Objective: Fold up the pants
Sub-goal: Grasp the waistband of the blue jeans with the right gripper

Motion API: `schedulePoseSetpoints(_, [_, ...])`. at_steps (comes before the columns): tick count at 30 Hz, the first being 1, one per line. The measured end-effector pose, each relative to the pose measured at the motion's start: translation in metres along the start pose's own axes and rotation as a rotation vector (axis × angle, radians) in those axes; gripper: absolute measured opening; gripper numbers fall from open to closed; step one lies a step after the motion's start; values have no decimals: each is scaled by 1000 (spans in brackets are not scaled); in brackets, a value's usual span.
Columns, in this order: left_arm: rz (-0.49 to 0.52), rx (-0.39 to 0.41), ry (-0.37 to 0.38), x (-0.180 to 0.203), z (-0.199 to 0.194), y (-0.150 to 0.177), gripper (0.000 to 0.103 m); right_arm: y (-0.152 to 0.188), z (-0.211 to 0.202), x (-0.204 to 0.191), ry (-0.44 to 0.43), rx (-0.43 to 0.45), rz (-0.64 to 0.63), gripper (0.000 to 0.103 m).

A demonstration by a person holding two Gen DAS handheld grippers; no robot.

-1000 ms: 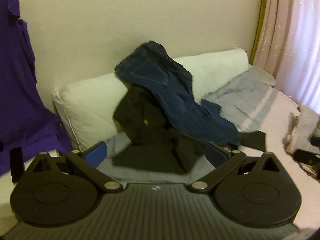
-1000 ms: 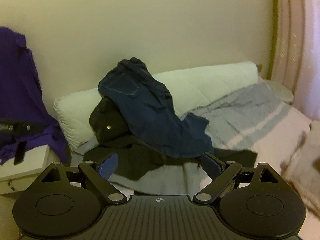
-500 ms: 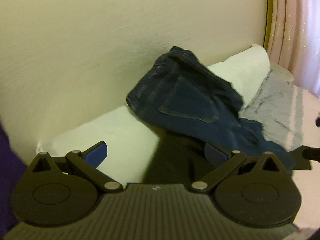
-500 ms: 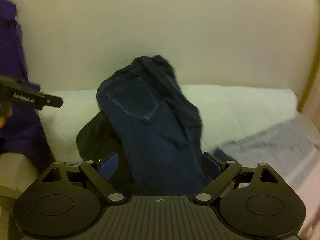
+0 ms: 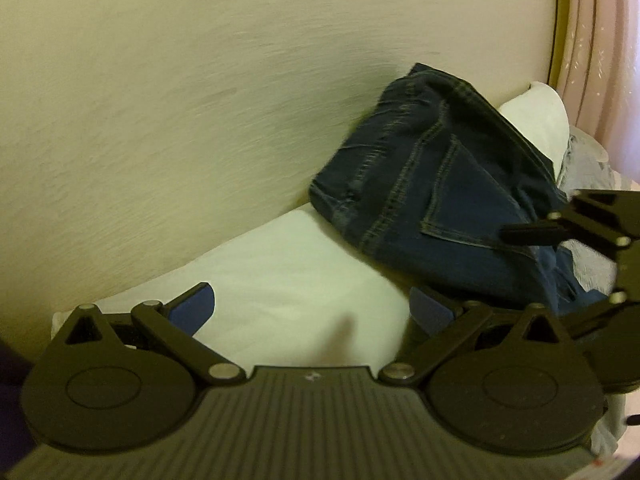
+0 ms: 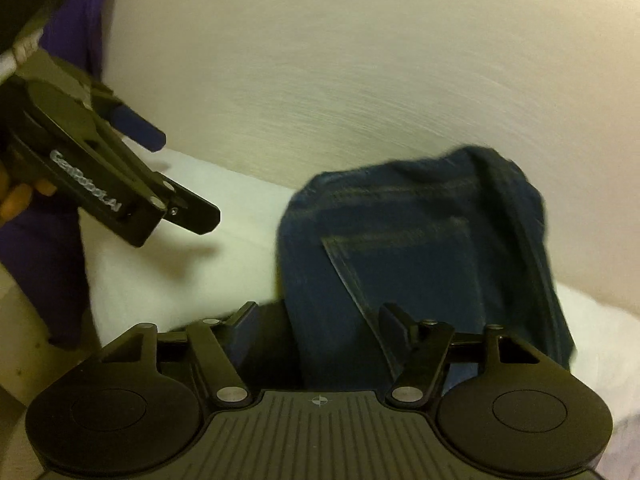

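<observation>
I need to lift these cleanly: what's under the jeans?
The jeans lie heaped on a white pillow against the wall. A dark patch shows under their left edge; the denim hides the rest.

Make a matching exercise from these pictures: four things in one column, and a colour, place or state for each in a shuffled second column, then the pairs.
Things:
1. jeans
2. pillow
3. left tool
4. purple garment

Descriptions:
A. white, lying along the wall
B. open, holding nothing, above the pillow
C. dark blue, heaped on the pillow against the wall
D. at the left edge of the right wrist view

Pairs: 1-C, 2-A, 3-B, 4-D
</observation>
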State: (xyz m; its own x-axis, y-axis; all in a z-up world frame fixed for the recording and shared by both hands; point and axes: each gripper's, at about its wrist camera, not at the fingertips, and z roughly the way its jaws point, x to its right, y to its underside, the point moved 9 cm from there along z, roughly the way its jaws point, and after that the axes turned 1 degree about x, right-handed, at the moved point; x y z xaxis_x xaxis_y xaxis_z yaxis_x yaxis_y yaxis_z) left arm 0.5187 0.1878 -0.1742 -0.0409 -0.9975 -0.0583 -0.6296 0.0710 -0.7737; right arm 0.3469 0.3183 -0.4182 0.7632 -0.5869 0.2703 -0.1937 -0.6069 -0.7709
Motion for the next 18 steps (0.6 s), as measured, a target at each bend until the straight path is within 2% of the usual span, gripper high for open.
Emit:
schedulePoseSetpoints(2, [-15, 3, -2, -7, 2, -1, 102, -2, 18, 0, 15, -23, -36, 61])
schedulePoseSetpoints(4, [-30, 7, -6, -11, 3, -3, 102, -5, 26, 1, 21, -22, -55, 54])
schedulePoseSetpoints(5, [-35, 10, -6, -13, 1, -4, 102, -7, 25, 4, 32, -20, -42, 36])
schedulePoseSetpoints(6, [-40, 15, -4, -14, -1, -5, 102, -10, 22, 11, 39, -16, -12, 26])
schedulePoseSetpoints(9, [-44, 27, 8, -13, -9, -10, 102, -16, -2, 30, 39, 14, 74, 10])
schedulePoseSetpoints(13, [-36, 62, 53, 0, -26, -19, 102, -16, -61, 61, 64, 75, 211, 7])
schedulePoseSetpoints(18, [-19, 106, 149, 34, -55, -24, 102, 2, -159, 120, 168, 138, 389, 5])
